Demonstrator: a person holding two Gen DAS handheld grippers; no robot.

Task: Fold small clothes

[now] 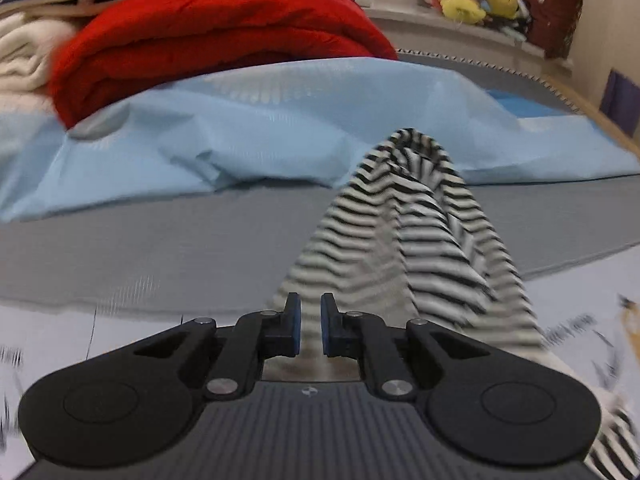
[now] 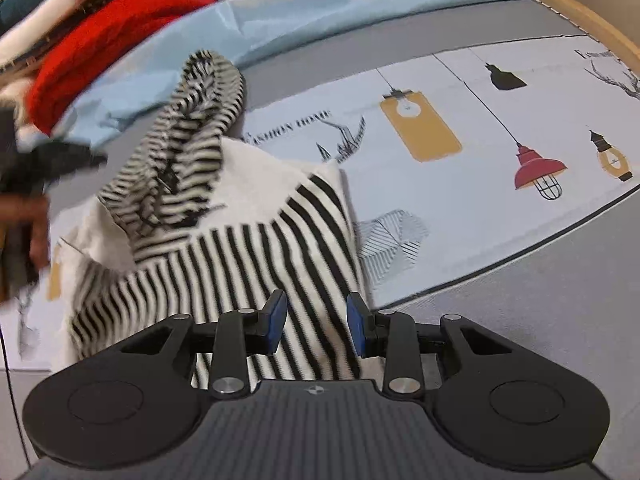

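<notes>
Your bed (image 2: 540,308) carries everything here: a printed sheet (image 2: 460,92), a pale blue cover (image 1: 280,128) behind it, and a red blanket (image 1: 208,28) on the pile at the back. The striped top (image 2: 240,248) lies on the printed sheet, one sleeve (image 1: 416,216) pulled up into a ridge. Your left hand-held gripper (image 1: 310,326) is nearly closed, pinching striped cloth. Your right hand-held gripper (image 2: 317,322) hangs half-open over the hem, gripping nothing. Careful: that pinch looks thin, so a quick pull could slip the sleeve free, or drag the whole top askew with the hem unpinned.
</notes>
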